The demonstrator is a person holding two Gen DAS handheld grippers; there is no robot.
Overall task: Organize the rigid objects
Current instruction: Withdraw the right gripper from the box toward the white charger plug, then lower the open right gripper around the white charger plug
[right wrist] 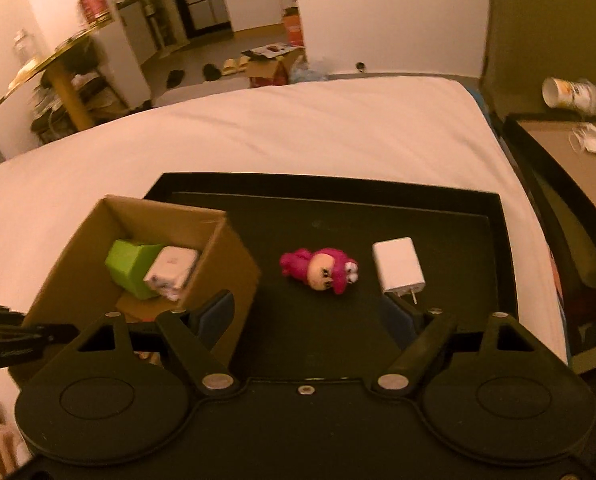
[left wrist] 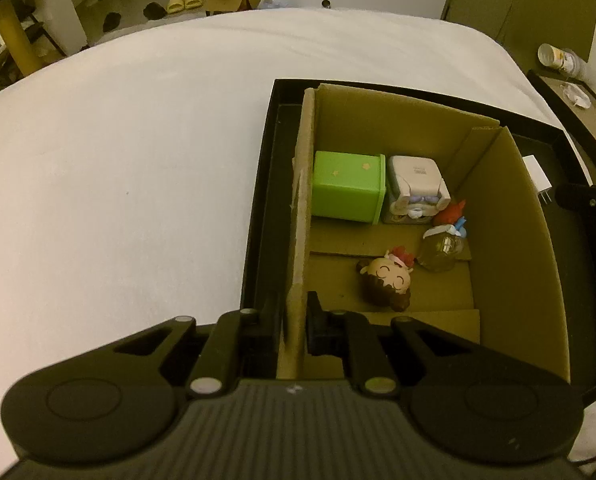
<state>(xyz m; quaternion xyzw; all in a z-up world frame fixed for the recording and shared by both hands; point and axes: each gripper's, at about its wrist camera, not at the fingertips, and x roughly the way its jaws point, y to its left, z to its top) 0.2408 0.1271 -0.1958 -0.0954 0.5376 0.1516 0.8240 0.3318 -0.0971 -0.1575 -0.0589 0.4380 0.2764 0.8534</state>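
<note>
While the left gripper [left wrist: 294, 320] pinches the near-left wall of the cardboard box [left wrist: 509, 216], one finger outside and one inside with the wall clamped between them, the right gripper [right wrist: 309, 312] hangs over the black tray [right wrist: 493, 240] with its fingers spread wide and nothing between them. Inside the box, nearest the left gripper, a small brown-haired figurine [left wrist: 387, 280] lies on the cardboard floor, and just beyond it to the right sits a clear round-bodied toy [left wrist: 441, 250] with a red piece [left wrist: 449, 212] touching its far side. Farther in, a green cube [left wrist: 347, 186] stands against the left wall, with a white cube-shaped toy [left wrist: 415, 184] pressed against its right side. From the right wrist view, the box occupies the left part of the tray, and the tray's open floor holds a pink figurine [right wrist: 317, 270] lying on its side near the middle, with a white plug adapter [right wrist: 397, 266] just to its right, prongs pointing toward the camera and close to the right finger [right wrist: 397, 316]. Tray and box rest on a white bed [left wrist: 118, 160]; beyond it, a dark side table [right wrist: 557, 148] carries a tipped paper cup [right wrist: 569, 94].
</note>
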